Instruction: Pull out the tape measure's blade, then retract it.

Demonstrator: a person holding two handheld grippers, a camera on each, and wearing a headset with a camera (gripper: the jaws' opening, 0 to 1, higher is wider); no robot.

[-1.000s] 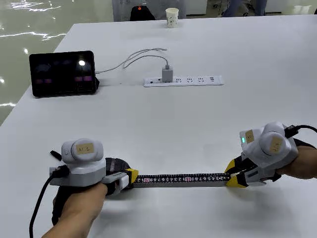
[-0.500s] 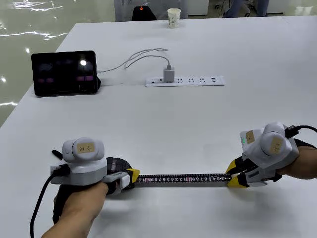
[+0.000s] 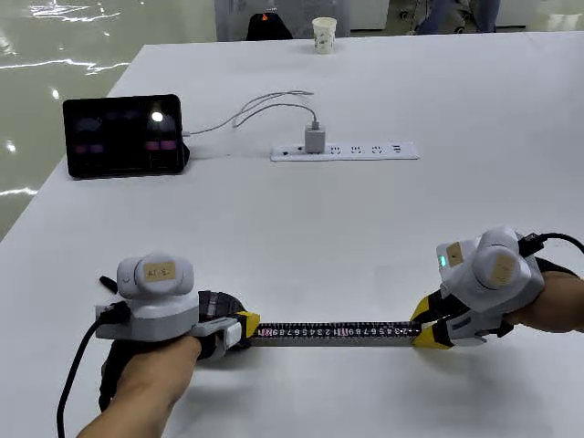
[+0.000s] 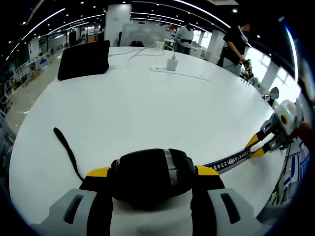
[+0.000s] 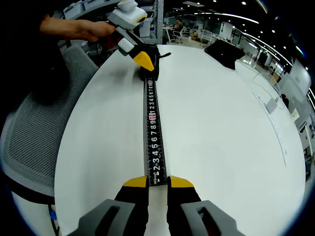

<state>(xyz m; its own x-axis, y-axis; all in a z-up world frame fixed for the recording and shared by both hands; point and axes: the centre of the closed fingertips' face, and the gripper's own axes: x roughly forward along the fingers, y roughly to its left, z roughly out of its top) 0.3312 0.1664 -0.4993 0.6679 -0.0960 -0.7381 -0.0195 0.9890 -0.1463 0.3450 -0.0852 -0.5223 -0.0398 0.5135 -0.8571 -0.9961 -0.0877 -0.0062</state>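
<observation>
While the left gripper (image 3: 239, 327) clamps the case (image 4: 150, 172), the right gripper (image 3: 422, 327), pinching the blade (image 3: 333, 329), comes slightly closer, so retraction probably begins.

The tablet (image 3: 123, 135) lies upper left on the table (image 3: 365, 237), the power strip (image 3: 347, 151) upper centre, the cup (image 3: 323, 35) at top. The blade (image 3: 333, 330) spans the bottom, from tape measure (image 3: 219, 310) at lower left to right gripper (image 3: 422, 328) at lower right.

White table (image 3: 365, 246), dark tablet (image 3: 123, 135), power strip (image 3: 365, 151) with charger (image 3: 315, 139), paper cup (image 3: 323, 35), tape measure blade (image 3: 333, 330) along near side
</observation>
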